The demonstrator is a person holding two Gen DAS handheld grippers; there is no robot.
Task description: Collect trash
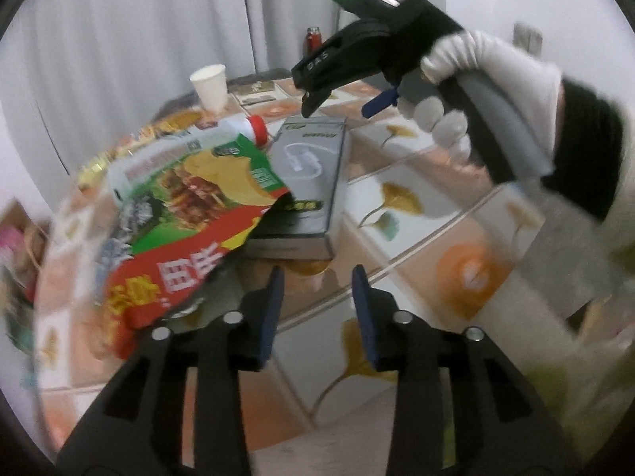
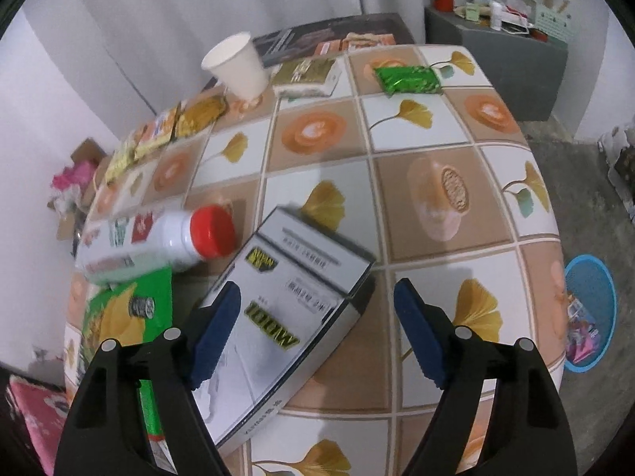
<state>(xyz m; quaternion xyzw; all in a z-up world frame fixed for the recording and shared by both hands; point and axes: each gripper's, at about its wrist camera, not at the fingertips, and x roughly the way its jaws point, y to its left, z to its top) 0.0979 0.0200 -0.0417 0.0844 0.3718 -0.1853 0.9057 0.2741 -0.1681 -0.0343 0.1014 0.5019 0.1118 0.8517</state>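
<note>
A flat grey-white product box (image 2: 285, 317) lies on the patterned table (image 2: 416, 214); it also shows in the left wrist view (image 1: 305, 182). A white bottle with a red cap (image 2: 166, 242) lies left of it, and a red-green snack bag (image 1: 186, 214) lies beside it. My right gripper (image 2: 317, 329) is open, hovering just above the box, its left finger over the box top. In the left wrist view the right gripper (image 1: 313, 103) hangs above the box's far end. My left gripper (image 1: 317, 309) is open and empty, just in front of the box's near edge.
A white paper cup (image 2: 238, 63), a green wrapper (image 2: 408, 79), small snack packets (image 2: 158, 135) and a gold-green pack (image 2: 309, 75) lie at the table's far side. A blue bin (image 2: 587, 313) with trash stands on the floor right of the table.
</note>
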